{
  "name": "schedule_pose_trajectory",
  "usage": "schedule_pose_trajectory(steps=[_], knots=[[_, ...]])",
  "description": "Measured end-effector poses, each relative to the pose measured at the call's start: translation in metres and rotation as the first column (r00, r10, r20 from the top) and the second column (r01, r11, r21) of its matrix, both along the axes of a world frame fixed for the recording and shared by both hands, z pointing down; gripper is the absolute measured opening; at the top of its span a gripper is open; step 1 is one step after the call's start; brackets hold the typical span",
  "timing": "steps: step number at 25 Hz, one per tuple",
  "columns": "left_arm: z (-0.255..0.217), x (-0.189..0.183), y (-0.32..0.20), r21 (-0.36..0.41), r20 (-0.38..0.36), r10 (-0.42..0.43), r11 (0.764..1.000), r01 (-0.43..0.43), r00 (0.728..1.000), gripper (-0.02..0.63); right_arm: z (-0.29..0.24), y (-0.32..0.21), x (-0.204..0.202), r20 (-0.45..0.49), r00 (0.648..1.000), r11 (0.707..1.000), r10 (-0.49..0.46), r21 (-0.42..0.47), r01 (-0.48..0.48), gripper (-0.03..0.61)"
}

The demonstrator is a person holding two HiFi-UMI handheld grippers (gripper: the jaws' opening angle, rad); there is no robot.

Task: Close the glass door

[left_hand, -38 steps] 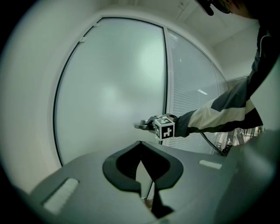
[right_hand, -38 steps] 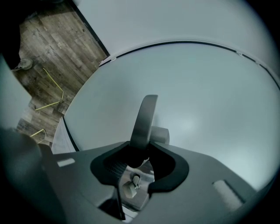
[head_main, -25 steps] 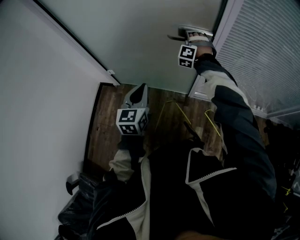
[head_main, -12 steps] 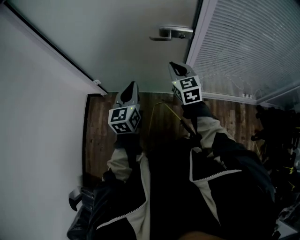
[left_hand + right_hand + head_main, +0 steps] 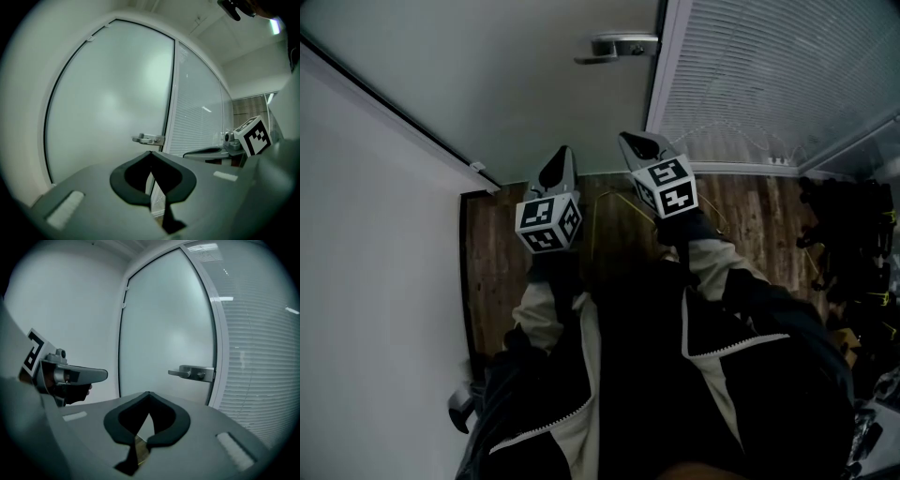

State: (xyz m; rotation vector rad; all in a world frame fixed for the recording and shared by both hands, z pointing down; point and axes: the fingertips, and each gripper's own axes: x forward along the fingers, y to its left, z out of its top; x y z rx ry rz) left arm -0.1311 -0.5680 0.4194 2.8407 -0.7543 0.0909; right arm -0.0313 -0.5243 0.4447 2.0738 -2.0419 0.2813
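The frosted glass door [image 5: 534, 75] stands flat against its frame, its metal lever handle [image 5: 619, 45] near the top of the head view. The handle [image 5: 192, 372] is free, with nothing touching it. My right gripper [image 5: 637, 145] is held back from the door, below the handle, its jaws shut and empty. My left gripper [image 5: 558, 164] hovers beside it on the left, also shut with nothing in it. Each gripper view shows the handle [image 5: 149, 139] ahead, beyond closed jaw tips, and the other gripper off to the side.
A glass panel with white blinds [image 5: 769, 75] adjoins the door on the right. A white wall [image 5: 366, 234] runs along the left. Wooden floor [image 5: 497, 262] lies below, with dark clutter [image 5: 853, 253] at the right and a dark bag [image 5: 469, 412] at lower left.
My right gripper has come off the door handle, closed its jaws, rolled over and drawn back beside the left gripper. The left gripper has barely shifted.
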Motion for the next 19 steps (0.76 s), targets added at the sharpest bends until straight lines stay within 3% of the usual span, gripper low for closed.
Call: schedule_pose_trajectory(steps=[19], knots=[[0.001, -0.02, 0.008, 0.015, 0.017, -0.029, 0.999, 0.029, 0.999, 0.002, -0.01, 0.017, -0.023, 0.014, 1.0, 1.0, -0.01, 0.023, 0.009, 0.0]])
